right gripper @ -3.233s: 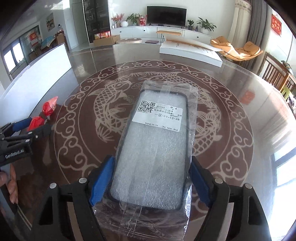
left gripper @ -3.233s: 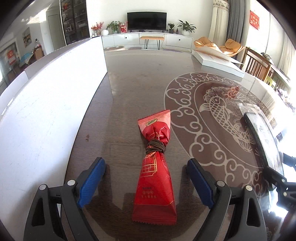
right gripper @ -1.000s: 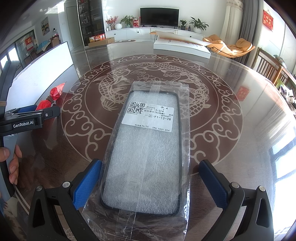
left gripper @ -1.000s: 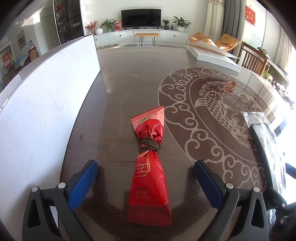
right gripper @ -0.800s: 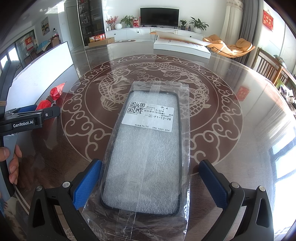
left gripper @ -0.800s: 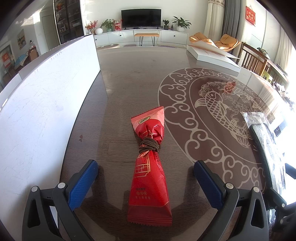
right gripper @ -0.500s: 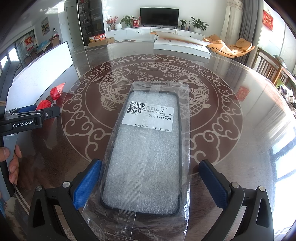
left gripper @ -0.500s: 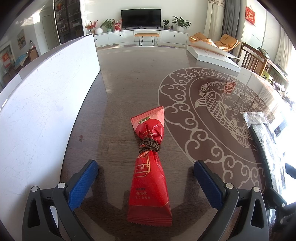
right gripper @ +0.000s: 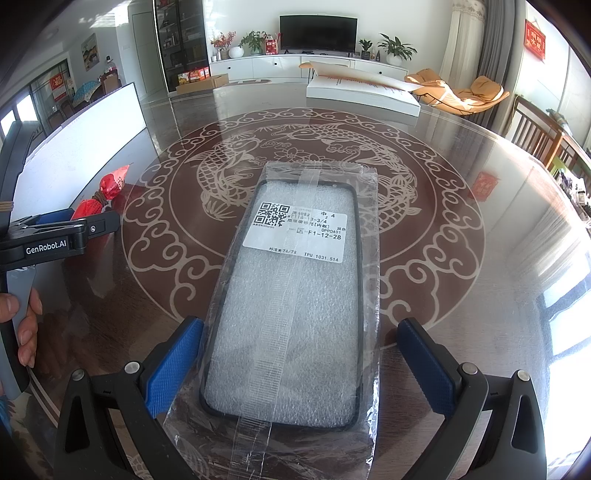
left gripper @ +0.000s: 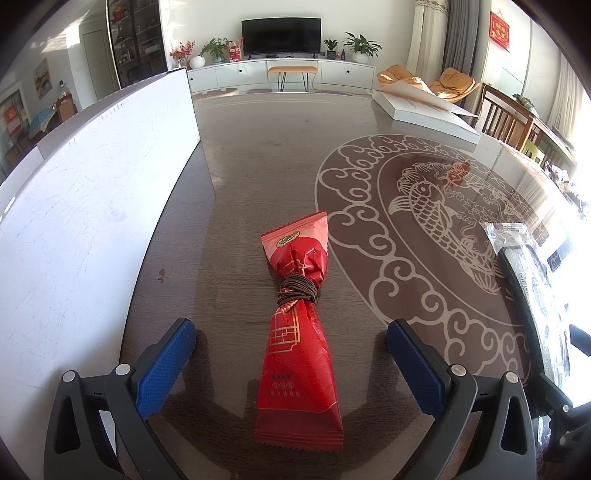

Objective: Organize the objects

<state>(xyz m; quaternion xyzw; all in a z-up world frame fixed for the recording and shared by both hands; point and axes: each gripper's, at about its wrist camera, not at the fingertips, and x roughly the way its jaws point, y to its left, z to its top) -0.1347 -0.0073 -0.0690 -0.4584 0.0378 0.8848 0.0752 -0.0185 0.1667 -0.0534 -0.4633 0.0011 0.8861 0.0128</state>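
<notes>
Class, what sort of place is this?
Probably a home living and dining room: a television on a white cabinet, potted plants, and a glossy table with fish patterns.

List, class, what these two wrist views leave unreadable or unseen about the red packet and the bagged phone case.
1. Red packet: in the left wrist view its gold print is too small to read; in the right wrist view the left tongs cover its near end.
2. Bagged phone case: in the left wrist view it is cut off at the right edge and washed out by glare.
3. Case label: the smaller lines are blurred.
</notes>
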